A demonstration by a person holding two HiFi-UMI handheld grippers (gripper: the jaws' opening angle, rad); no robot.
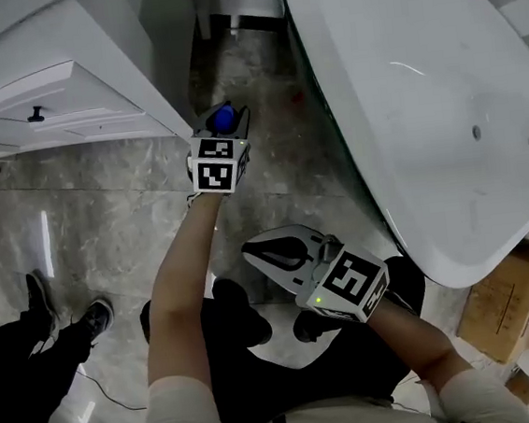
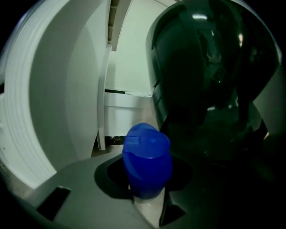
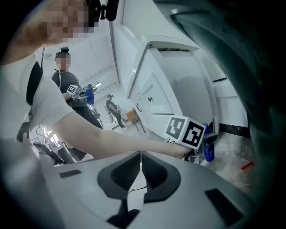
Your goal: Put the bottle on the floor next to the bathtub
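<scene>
A white bottle with a blue cap (image 1: 223,116) is held over the grey marble floor, in the gap between the cabinet and the bathtub (image 1: 442,112). My left gripper (image 1: 227,127) is shut on it. In the left gripper view the blue cap (image 2: 146,154) stands up between the jaws of that gripper (image 2: 147,199), with the tub's dark glossy side (image 2: 210,80) close on the right. My right gripper (image 1: 255,251) hangs lower in the picture, near my feet. Its jaws (image 3: 140,163) are shut with nothing between them. The right gripper view also shows the bottle (image 3: 208,150).
A white cabinet (image 1: 62,77) stands left of the gap and a white wall base closes its far end. Cardboard boxes (image 1: 509,302) lie right of the tub. My shoes (image 1: 243,316) and another person's feet (image 1: 39,305) are on the floor (image 1: 105,213). A small red thing (image 3: 247,166) lies by the tub.
</scene>
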